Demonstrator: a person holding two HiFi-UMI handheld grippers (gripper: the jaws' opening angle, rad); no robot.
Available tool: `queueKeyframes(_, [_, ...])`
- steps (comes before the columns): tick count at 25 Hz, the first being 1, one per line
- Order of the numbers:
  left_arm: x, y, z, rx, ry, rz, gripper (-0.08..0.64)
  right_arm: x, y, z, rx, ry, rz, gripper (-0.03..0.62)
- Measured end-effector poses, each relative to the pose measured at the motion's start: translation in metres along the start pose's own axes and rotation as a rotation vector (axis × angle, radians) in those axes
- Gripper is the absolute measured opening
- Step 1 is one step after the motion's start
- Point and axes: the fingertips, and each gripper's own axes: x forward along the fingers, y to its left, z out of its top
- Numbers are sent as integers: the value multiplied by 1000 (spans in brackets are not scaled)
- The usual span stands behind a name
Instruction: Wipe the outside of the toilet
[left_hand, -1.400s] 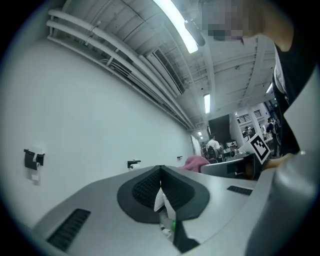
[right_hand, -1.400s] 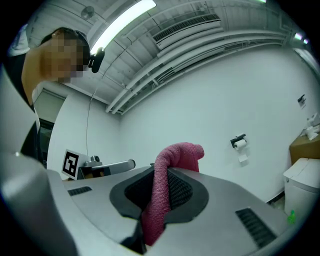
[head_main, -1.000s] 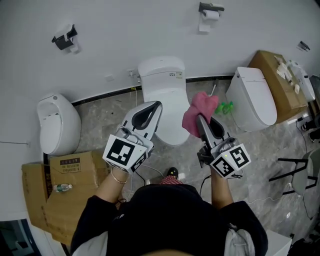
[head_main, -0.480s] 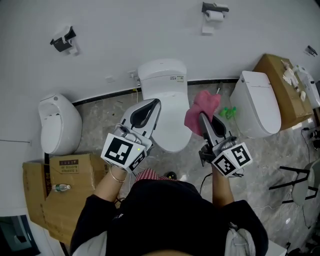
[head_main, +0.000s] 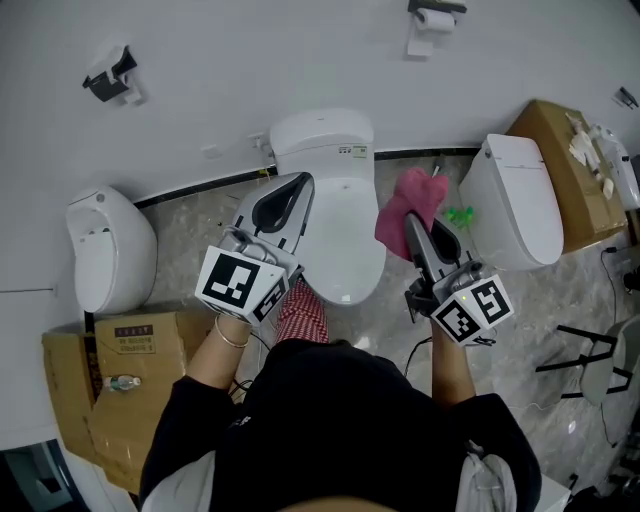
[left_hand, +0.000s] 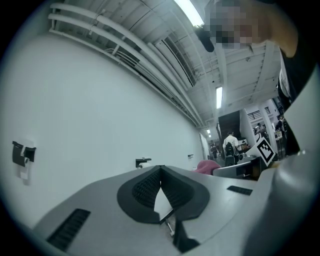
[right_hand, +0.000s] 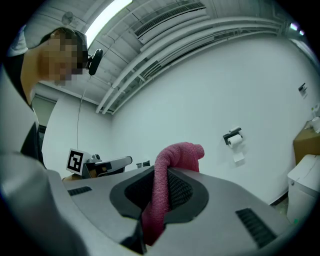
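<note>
The toilet (head_main: 335, 225) stands at centre, its tank against the wall (head_main: 250, 70) at 12 o'clock. A urinal (head_main: 105, 250) stands at 9 o'clock and a second toilet (head_main: 520, 200) at 2 o'clock. The left hand-held gripper (head_main: 298, 183) lies over the toilet's 9 o'clock edge. The right hand-held gripper (head_main: 412, 222), with the cloth (head_main: 408, 195) between its jaws, is just beside the toilet's 3 o'clock edge. A cardboard box (head_main: 125, 375) lies on the floor (head_main: 200, 225) at 8 o'clock.
</note>
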Motion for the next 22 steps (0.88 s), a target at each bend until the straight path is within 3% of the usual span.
queueKeyframes(10, [78, 91, -13, 11, 2, -54, 9, 98, -48, -5, -10, 13, -56, 55])
queueKeyframes(22, [136, 234, -72, -97, 78, -24, 9, 258, -84, -48, 10, 152, -39, 55])
